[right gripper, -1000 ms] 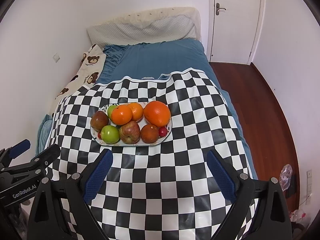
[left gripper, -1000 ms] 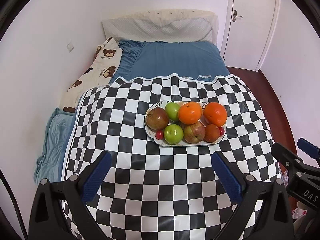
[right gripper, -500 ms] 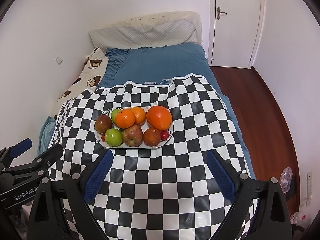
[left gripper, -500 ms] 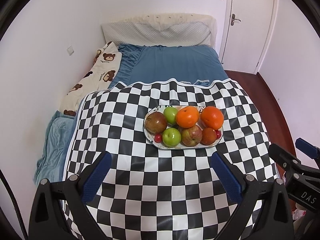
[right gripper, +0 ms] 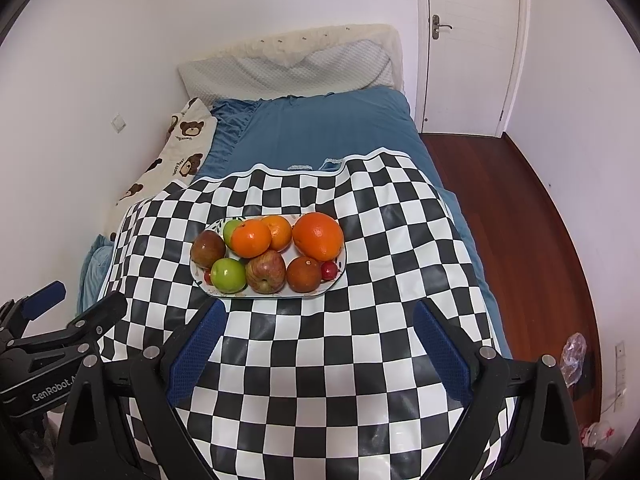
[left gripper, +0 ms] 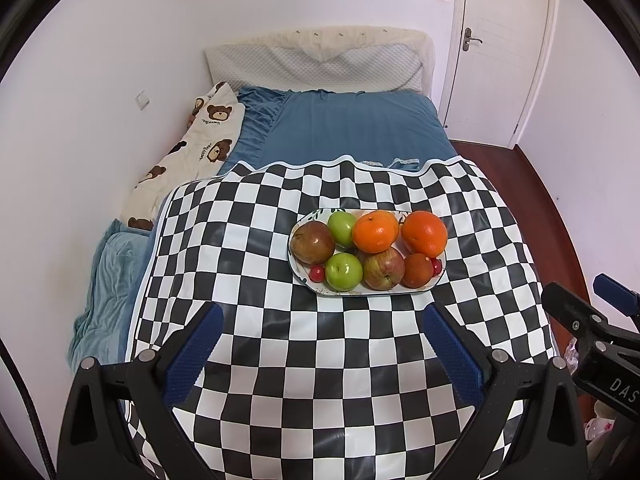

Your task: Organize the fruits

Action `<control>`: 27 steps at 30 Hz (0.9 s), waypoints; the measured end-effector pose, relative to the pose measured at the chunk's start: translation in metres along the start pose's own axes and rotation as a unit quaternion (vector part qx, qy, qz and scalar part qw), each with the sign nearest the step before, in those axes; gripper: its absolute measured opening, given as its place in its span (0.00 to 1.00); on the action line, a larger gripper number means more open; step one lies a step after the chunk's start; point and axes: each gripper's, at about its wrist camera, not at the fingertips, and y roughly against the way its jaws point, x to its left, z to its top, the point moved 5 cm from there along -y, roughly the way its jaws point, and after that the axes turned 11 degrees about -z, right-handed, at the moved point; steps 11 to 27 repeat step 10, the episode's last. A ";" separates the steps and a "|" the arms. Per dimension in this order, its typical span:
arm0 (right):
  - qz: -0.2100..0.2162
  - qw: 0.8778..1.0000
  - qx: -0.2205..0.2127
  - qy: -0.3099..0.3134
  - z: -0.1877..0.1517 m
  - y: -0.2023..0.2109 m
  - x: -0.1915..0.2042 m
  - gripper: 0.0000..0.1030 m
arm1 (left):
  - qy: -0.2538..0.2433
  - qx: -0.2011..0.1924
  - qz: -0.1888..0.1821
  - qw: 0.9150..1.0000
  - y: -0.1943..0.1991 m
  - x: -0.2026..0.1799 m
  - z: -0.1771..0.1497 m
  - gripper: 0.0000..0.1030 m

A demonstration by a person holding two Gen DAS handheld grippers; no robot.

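on a bed spread with a black-and-white checkered cloth [left gripper: 256, 360], an oval plate [left gripper: 304, 280] holds all the fruit in view, seen here from both hand-held grippers. at the far left of the plate lies a dark red apple [left gripper: 313, 242], with a small red cherry-like fruit [left gripper: 317, 273] and a green apple [left gripper: 343, 271] just before it and a second green apple [left gripper: 342, 227] behind. in the middle sit an orange [left gripper: 375, 231] and a streaked red apple [left gripper: 383, 268]; the right wrist view shows a smaller orange [right gripper: 279, 231] tucked behind. to the right come the largest orange [left gripper: 424, 233], a small brownish-red fruit [left gripper: 418, 270] and another small red fruit [left gripper: 437, 266] at the rim. the left gripper [left gripper: 322, 354] and the right gripper [right gripper: 316, 350] both hover short of the plate, each with its blue-padded fingers spread wide and nothing between them. none of the fruit lies loose on the cloth, so the scene fits either a plate already filled or one yet to be sorted out by kind; the pictures do not settle which. any pick from this crowded plate would call for a straight approach to one outer fruit, a soft close around its widest part, and care not to nudge its touching neighbours into rolling off.
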 end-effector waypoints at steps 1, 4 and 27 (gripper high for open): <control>0.000 1.000 0.000 0.000 -0.001 0.001 0.000 0.94 | -0.001 -0.001 0.001 1.000 0.000 0.000 0.000 0.99; 0.001 1.000 0.000 -0.001 -0.001 0.002 0.001 0.94 | 0.001 0.001 -0.001 1.000 0.000 0.000 0.000 0.99; -0.001 1.000 0.001 0.000 -0.003 0.003 0.002 0.94 | 0.001 0.000 -0.001 1.000 0.002 -0.001 0.000 0.99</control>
